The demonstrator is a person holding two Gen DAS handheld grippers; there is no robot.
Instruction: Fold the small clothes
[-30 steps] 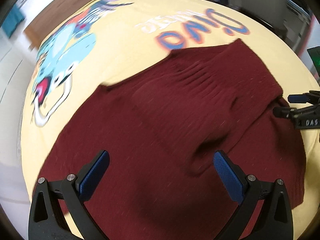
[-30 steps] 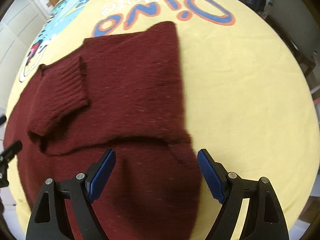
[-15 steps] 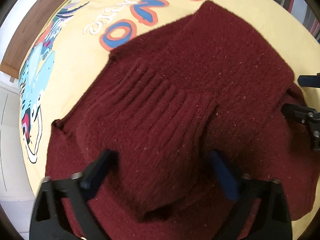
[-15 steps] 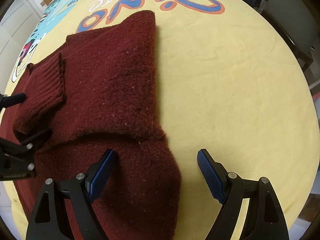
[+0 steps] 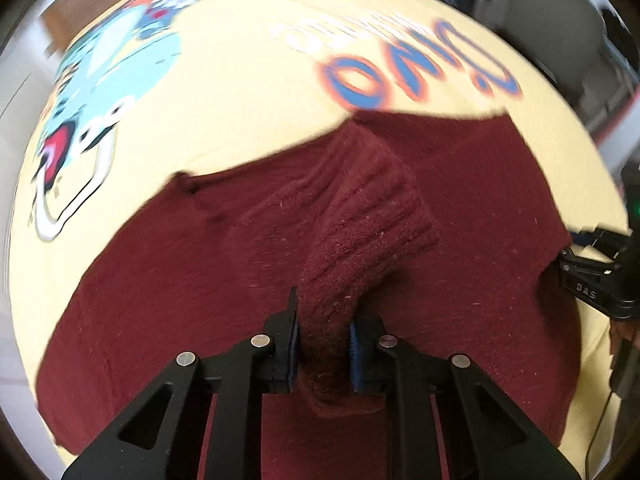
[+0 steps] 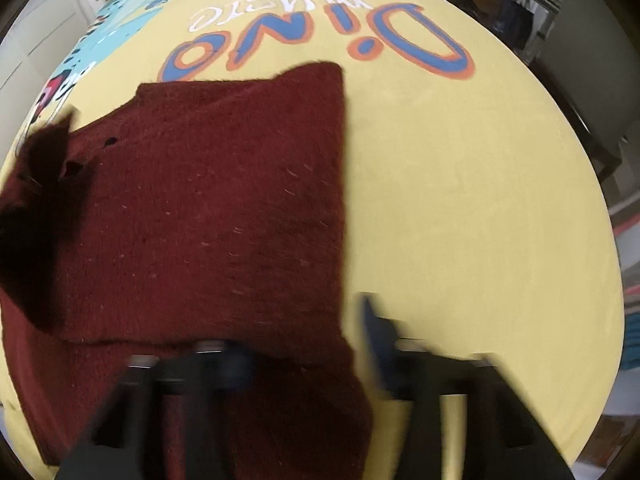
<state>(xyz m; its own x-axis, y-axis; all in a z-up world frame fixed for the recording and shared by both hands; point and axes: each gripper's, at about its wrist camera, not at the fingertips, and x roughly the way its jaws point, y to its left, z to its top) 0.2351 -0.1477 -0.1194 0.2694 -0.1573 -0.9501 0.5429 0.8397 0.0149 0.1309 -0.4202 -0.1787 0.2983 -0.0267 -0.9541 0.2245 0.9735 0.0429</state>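
Note:
A dark red knitted sweater (image 5: 200, 280) lies on a yellow printed cloth (image 5: 248, 92). My left gripper (image 5: 323, 344) is shut on the sweater's ribbed sleeve cuff (image 5: 372, 224) and lifts it above the body of the sweater. In the right wrist view the sweater (image 6: 208, 208) lies partly folded, with its right edge straight. My right gripper (image 6: 304, 352) is blurred by motion; its jaws stand apart over the sweater's near right edge. The raised sleeve (image 6: 36, 200) shows at the left. The right gripper also shows at the right edge of the left wrist view (image 5: 592, 264).
The yellow cloth (image 6: 460, 200) carries a blue-and-orange "Dino" print (image 6: 320, 44) and a cartoon dinosaur (image 5: 92, 92) at the far left. Dark furniture (image 6: 580, 40) stands beyond the table's far right edge.
My left gripper has closed on the sleeve cuff and raised it. My right gripper has come down to the sweater's right edge and is moving.

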